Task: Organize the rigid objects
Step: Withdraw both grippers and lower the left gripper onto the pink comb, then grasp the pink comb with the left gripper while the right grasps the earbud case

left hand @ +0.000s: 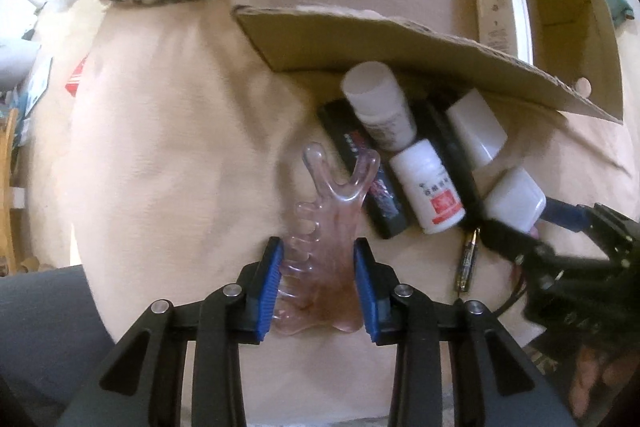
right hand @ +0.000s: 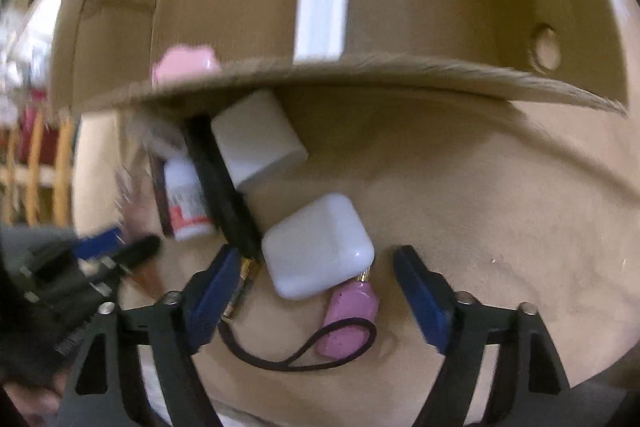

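Left hand-held gripper (left hand: 319,281) clenched on pink comb (left hand: 320,247); right hand-held gripper (right hand: 316,297) released astride white case (right hand: 318,247). Advisable: centre the case before closing.

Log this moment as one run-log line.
left gripper: shut on translucent pink plastic comb | right gripper: open, around white square charger block | cardboard box: ahead

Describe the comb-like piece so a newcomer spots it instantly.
Start at the open cardboard box on the beige cloth; a pile of white bottles lies before its flap. Left of the pile, between the left hand-held gripper pads, lies the comb: the only translucent pink, toothed, fork-ended piece.
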Available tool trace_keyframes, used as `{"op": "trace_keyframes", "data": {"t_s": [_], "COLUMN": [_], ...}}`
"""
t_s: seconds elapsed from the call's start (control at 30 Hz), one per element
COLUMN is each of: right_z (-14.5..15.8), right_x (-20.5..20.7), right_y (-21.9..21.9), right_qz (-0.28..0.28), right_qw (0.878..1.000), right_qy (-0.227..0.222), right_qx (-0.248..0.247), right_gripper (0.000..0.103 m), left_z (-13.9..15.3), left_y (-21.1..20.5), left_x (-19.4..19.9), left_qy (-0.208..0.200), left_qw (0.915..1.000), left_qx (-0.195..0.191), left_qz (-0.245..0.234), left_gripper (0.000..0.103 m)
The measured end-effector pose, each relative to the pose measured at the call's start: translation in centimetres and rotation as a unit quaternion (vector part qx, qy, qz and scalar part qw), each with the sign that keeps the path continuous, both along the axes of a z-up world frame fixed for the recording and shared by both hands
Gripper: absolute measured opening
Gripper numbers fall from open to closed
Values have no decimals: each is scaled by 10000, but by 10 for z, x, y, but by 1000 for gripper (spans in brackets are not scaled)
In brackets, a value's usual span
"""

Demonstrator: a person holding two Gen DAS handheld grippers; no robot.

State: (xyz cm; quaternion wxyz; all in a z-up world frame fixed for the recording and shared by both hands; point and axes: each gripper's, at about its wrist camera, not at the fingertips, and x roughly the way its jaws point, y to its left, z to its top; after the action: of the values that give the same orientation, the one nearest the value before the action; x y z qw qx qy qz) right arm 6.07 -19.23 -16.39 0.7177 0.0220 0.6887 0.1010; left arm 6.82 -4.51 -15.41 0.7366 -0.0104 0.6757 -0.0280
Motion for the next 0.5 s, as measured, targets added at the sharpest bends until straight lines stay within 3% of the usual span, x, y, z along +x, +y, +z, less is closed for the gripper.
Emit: {"op": "trace_keyframes", "data": {"t_s": [0.07,0.17,0.27,0.5], "right_z": [-1,0,-1,14], "right_x": [-2,-6,-8,-7], "right_y": [8,21,28,19], "right_qz": [253,662,837,517], "right_qw": [9994,9961,9941,9964], "right_qy": [-94,-338,-377,-593], "right_qx": [-202,-484,-583,-330], "right_gripper": [78,62,61,57], "left_z": [1,1,-7,-11], "left_y": [5,6,0,-5], "left_x": [4,7,2,10], "left_qy": [-24,-60,-31,-43], "left_qw": [10000,9999,9999,10000], "left_qx": [36,109,148,28], "left_qz": [11,-25,11,84], "left_gripper": [32,32,32,32]}}
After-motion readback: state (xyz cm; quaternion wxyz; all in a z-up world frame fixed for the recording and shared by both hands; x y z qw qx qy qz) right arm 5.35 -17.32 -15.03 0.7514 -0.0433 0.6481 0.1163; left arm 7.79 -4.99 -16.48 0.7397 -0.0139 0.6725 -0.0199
